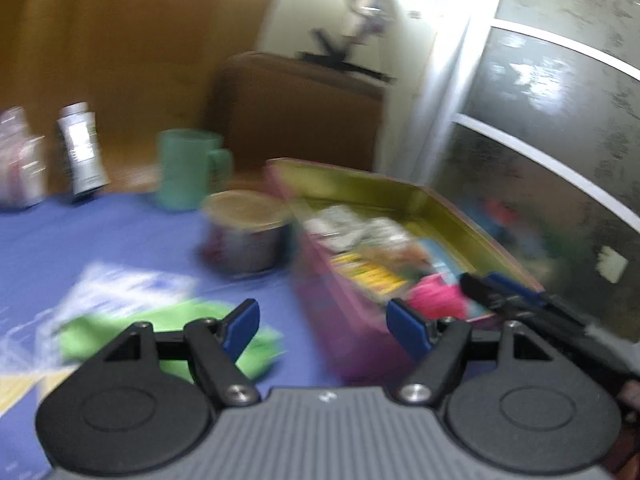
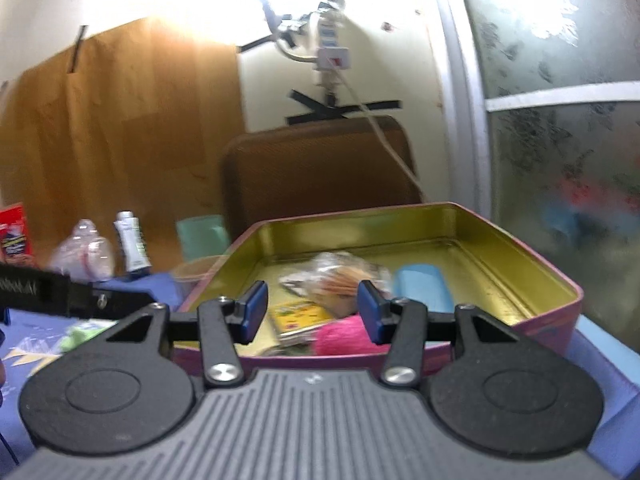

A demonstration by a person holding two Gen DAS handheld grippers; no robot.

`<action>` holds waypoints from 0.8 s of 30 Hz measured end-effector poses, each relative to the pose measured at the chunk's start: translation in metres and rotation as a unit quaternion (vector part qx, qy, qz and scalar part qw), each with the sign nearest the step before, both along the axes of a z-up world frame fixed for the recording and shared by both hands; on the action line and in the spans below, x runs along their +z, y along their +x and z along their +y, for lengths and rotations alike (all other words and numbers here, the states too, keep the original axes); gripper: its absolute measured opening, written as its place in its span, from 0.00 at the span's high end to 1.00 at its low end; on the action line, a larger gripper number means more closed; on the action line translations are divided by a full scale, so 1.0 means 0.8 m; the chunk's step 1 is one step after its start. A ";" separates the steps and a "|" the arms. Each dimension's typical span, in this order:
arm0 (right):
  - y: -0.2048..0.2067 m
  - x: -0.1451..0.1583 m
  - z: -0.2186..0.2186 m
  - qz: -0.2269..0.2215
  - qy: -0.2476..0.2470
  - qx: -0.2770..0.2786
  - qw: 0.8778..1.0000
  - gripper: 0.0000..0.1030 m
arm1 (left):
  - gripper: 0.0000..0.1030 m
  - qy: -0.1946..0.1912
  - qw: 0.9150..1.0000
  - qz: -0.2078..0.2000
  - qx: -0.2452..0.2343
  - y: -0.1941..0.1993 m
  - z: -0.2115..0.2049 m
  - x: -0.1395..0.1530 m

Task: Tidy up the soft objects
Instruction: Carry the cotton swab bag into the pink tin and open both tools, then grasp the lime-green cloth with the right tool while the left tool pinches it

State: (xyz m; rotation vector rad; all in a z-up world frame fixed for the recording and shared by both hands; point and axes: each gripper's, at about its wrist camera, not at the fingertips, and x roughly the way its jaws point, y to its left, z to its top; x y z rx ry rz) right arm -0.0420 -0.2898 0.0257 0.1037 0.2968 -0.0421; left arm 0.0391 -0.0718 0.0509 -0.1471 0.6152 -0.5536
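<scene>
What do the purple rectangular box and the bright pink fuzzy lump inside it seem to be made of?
Purple rectangular box: likely tin-plated metal, judging by its glossy gold interior, pressed floor seam and thin rolled rim. Bright pink fuzzy lump: probably yarn or plush fabric, matte and fibrous-looking, though blurred.

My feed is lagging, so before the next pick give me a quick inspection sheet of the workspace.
Surface: blue cloth over the table.
Job's things: open tin box holds a pink fluffy item, a blue pad, a clear packet and a yellow packet. A green cloth lies outside on the blue cloth.
Clutter: green mug, round tin, white bottle, plastic bag, red carton.
Grippers: left gripper open, empty; right gripper open, empty, over the box's near edge.
Cables: white cord hanging from a taped power strip.
Surroundings: brown chair back, frosted glass.
</scene>
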 end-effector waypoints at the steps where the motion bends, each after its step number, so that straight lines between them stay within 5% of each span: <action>1: -0.001 0.001 0.009 0.000 0.000 0.013 1.000 0.50 | 0.30 0.004 1.000 0.005 0.014 0.000 0.014 -0.003; 8: 0.009 -0.004 0.086 0.025 -0.021 0.116 0.993 0.50 | 0.30 0.026 0.993 0.032 0.108 -0.003 0.099 -0.024; 15: 0.038 -0.025 0.163 0.085 -0.074 0.202 0.973 0.47 | 0.30 0.041 0.982 0.055 0.175 0.003 0.155 -0.048; 18: 0.057 -0.035 0.182 0.108 -0.095 0.215 0.966 0.28 | 0.31 0.031 0.980 0.060 0.189 0.004 0.170 -0.054; 24: 0.096 -0.054 0.200 0.151 -0.103 0.211 0.960 0.16 | 0.31 0.041 0.978 0.053 0.196 0.002 0.170 -0.056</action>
